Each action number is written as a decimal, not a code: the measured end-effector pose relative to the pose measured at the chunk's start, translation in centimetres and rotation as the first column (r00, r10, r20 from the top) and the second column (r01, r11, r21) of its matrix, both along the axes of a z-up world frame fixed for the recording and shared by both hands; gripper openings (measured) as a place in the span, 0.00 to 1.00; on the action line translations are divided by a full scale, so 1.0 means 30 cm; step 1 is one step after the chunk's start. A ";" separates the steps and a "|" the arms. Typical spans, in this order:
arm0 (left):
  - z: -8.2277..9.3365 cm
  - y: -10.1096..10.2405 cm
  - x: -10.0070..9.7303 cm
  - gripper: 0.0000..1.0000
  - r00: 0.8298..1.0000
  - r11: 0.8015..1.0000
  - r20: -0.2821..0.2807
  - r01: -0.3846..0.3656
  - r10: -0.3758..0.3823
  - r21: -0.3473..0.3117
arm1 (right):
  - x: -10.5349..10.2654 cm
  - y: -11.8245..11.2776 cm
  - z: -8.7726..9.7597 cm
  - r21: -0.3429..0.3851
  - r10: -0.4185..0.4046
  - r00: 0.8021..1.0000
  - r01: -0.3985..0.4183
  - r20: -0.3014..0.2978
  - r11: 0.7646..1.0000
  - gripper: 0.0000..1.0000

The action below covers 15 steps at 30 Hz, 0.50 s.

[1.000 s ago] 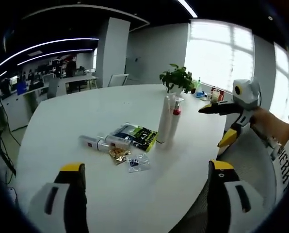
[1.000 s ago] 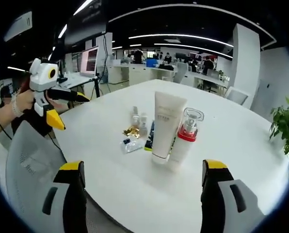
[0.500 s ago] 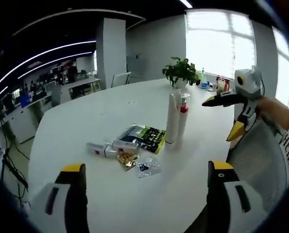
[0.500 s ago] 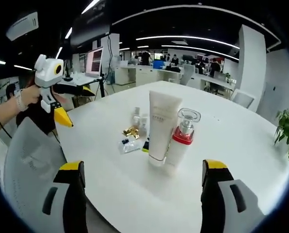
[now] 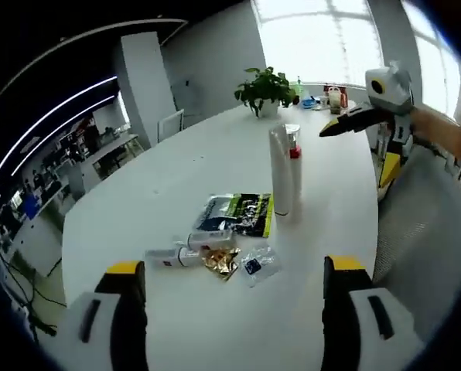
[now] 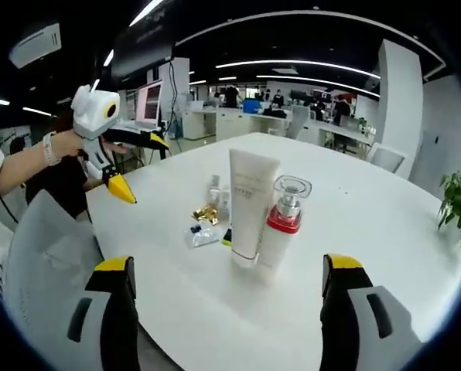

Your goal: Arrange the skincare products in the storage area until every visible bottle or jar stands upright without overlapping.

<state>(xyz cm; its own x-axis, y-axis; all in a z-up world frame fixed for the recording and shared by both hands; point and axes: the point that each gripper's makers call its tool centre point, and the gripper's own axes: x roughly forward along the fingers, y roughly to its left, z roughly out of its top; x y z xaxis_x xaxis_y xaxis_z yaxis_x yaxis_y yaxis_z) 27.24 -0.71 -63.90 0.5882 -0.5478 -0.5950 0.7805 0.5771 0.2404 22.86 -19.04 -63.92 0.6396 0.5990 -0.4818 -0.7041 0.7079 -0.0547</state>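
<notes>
On the round white table (image 5: 130, 209) a white tube (image 5: 278, 171) and a clear bottle with a red collar (image 5: 294, 166) stand upright, touching side by side. Left of them lie a dark green packet (image 5: 238, 215), small bottles on their sides (image 5: 176, 255), a gold sachet (image 5: 221, 261) and a clear sachet (image 5: 257, 264). My left gripper (image 5: 234, 267) is open over the near table edge, holding nothing. The right gripper (image 5: 362, 147) hovers open beside the table. From the right gripper view the tube (image 6: 250, 205), bottle (image 6: 281, 224), small bottles (image 6: 217, 193) and left gripper (image 6: 141, 165) show; my right gripper (image 6: 228, 263) is open.
A potted plant (image 5: 265, 89) and small items (image 5: 331, 97) stand at the table's window end. A grey mesh chair (image 5: 424, 232) sits at the table edge by the person's arm (image 6: 29, 162). Office desks and monitors fill the room behind.
Both cameras have shifted and the left view has rolled. The left gripper has drawn nearer the table in the right gripper view. The products on the table have not moved.
</notes>
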 end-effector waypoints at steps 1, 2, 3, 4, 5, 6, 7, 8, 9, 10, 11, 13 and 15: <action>-0.008 0.000 0.008 0.87 1.000 1.000 0.002 0.020 -0.020 0.019 | 0.003 0.001 -0.004 -0.001 -0.002 1.000 0.002 0.001 1.000 1.00; -0.019 0.005 0.021 0.85 0.999 0.998 0.005 0.041 -0.041 0.051 | 0.009 0.000 -0.010 0.000 -0.009 1.000 0.009 -0.003 1.000 1.00; -0.026 0.007 0.027 0.84 0.999 0.997 -0.003 0.050 -0.050 0.066 | 0.010 0.001 -0.012 0.000 -0.011 1.000 0.011 -0.005 1.000 1.00; -0.032 0.006 0.038 0.82 0.998 0.995 -0.006 0.065 -0.065 0.080 | 0.013 0.003 -0.017 0.003 -0.017 1.000 0.017 -0.014 1.000 1.00; -0.033 0.003 0.047 0.81 0.997 0.993 0.002 0.082 -0.083 0.088 | 0.014 0.005 -0.019 0.003 -0.017 1.000 0.017 -0.019 1.000 1.00; -0.040 0.000 0.057 0.80 0.995 0.990 -0.002 0.104 -0.104 0.094 | 0.013 0.008 -0.021 0.002 -0.015 1.000 0.016 -0.020 1.000 1.00; -0.048 -0.002 0.063 0.78 0.993 0.988 -0.012 0.117 -0.116 0.100 | 0.012 0.010 -0.021 0.001 -0.016 1.000 0.016 -0.021 1.000 1.00; -0.059 -0.004 0.068 0.77 0.990 0.983 -0.023 0.142 -0.140 0.113 | 0.011 0.011 -0.020 0.000 -0.015 1.000 0.015 -0.021 1.000 1.00; -0.079 -0.001 0.073 0.75 0.985 0.975 -0.044 0.173 -0.168 0.137 | 0.013 0.013 -0.021 0.001 -0.017 1.000 0.017 -0.023 1.000 1.00; -0.082 0.005 0.057 0.73 0.982 0.971 -0.061 0.184 -0.177 0.150 | 0.016 0.013 -0.021 0.002 -0.020 1.000 0.020 -0.024 1.000 1.00; -0.080 0.009 0.048 0.70 0.981 0.969 -0.065 0.189 -0.181 0.157 | 0.022 0.012 -0.023 0.003 -0.024 0.999 0.024 -0.027 1.000 1.00; -0.084 0.026 0.069 0.66 0.979 0.969 -0.072 0.200 -0.191 0.146 | 0.029 0.011 -0.028 0.002 -0.030 0.999 0.031 -0.033 1.000 1.00; -0.140 0.069 0.158 0.61 0.968 0.961 -0.099 0.241 -0.229 0.139 | 0.031 0.012 -0.031 0.001 -0.033 0.999 0.033 -0.039 0.999 1.00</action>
